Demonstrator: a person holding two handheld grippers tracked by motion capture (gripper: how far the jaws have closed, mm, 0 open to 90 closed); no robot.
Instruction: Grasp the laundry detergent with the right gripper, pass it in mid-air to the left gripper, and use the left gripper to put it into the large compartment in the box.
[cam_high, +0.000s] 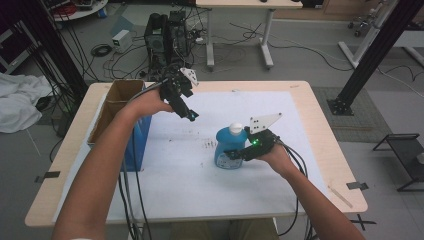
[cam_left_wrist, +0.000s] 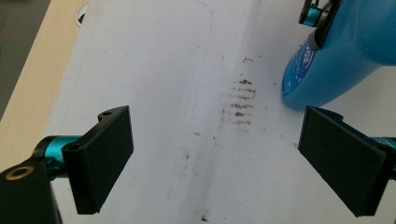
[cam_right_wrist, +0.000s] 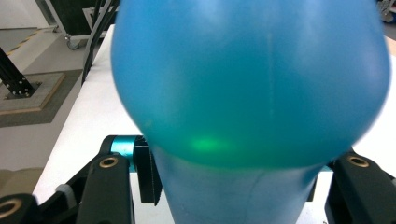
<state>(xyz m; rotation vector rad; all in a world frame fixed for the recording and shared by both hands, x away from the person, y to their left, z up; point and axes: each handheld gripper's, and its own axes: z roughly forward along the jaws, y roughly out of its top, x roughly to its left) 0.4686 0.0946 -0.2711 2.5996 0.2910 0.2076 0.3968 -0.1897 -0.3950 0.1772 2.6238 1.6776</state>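
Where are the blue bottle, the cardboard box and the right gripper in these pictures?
blue bottle (cam_high: 226, 150): high view, on its blue body below the white cap.
cardboard box (cam_high: 119, 92): high view, on its open brown inner wall.
right gripper (cam_high: 234, 154): high view, between its fingertips, jaws clamped on the bottle.

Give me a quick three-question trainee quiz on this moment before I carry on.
1. True or false: the right gripper is clamped on the blue bottle.
2. What stands at the table's left edge: a) cardboard box b) kettle c) plate?
3. What marks the white mat between the left gripper's jaws?

Key:
1. True; its jaws pinch the bottle's waist.
2. a, the cardboard box.
3. Brown smudges; the left gripper is open above them.
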